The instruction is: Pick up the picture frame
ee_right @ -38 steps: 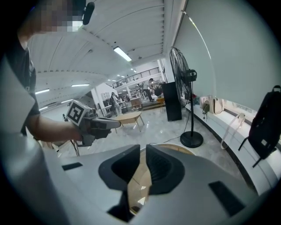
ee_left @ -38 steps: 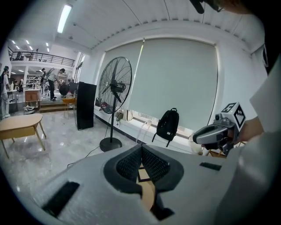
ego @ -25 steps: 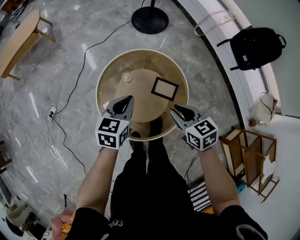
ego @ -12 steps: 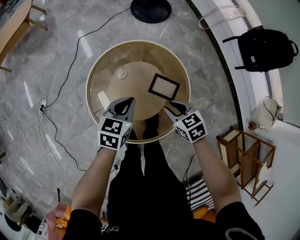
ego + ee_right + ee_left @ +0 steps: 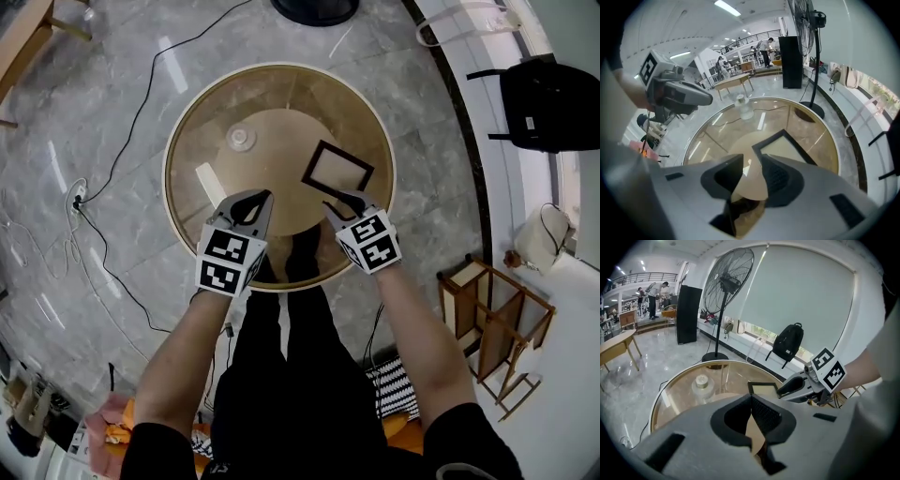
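Note:
The picture frame (image 5: 337,170), black with a pale centre, lies flat on the right half of the round glass table (image 5: 187,131). My right gripper (image 5: 338,200) hovers just short of the frame's near edge. Its jaws are opening, with nothing between them. In the right gripper view the frame (image 5: 787,146) shows just past the spread fingers of my right gripper (image 5: 751,162). My left gripper (image 5: 262,195) is shut and empty over the table's near middle, left of the frame. In the left gripper view, the frame (image 5: 764,389) lies beyond the closed tips of my left gripper (image 5: 751,398).
A small clear jar (image 5: 241,138) and a white strip (image 5: 209,182) lie on the table's left half. A fan's round base (image 5: 314,7) stands behind the table. A black backpack (image 5: 551,101) and a wooden rack (image 5: 494,323) are on the right. Cables (image 5: 94,234) run over the floor on the left.
Both grippers have come down toward the table top. The right gripper's jaws have spread wide and its tips have neared the frame. The left gripper has stayed shut.

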`<state>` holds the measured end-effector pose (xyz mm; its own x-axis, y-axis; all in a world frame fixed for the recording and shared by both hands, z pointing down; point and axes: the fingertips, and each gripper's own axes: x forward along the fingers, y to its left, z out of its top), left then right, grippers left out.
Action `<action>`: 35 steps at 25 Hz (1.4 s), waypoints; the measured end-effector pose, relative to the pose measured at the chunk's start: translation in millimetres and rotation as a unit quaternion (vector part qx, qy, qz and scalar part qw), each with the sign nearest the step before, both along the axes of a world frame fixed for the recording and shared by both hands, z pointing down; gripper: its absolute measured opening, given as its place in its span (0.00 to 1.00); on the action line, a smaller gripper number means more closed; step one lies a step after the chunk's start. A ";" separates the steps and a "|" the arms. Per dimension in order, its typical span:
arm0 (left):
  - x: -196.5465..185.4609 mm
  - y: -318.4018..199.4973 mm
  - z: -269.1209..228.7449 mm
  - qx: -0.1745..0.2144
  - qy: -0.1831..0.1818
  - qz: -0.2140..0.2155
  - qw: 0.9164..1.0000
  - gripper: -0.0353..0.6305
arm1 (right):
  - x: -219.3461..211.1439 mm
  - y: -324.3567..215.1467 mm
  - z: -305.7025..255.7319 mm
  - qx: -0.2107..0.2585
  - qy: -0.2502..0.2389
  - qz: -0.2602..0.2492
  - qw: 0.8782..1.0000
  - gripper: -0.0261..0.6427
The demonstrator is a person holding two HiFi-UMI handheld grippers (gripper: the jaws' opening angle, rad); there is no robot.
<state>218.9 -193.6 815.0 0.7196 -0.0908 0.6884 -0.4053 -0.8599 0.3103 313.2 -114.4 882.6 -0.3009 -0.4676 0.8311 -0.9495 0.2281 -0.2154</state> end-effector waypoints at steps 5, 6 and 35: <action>-0.9 -8.0 17.9 -0.002 -0.006 -0.017 1.000 0.07 | 10.3 -1.5 35.2 -0.016 0.021 -0.033 0.999 0.24; -0.9 -8.2 20.7 -0.003 -0.007 -0.020 1.000 0.07 | 13.3 -0.4 40.0 -0.018 0.026 -0.038 0.999 0.24; -39.7 -4.2 33.8 -0.019 -0.020 -0.093 0.995 0.07 | 13.4 10.2 84.7 -0.107 0.175 -0.204 0.957 0.15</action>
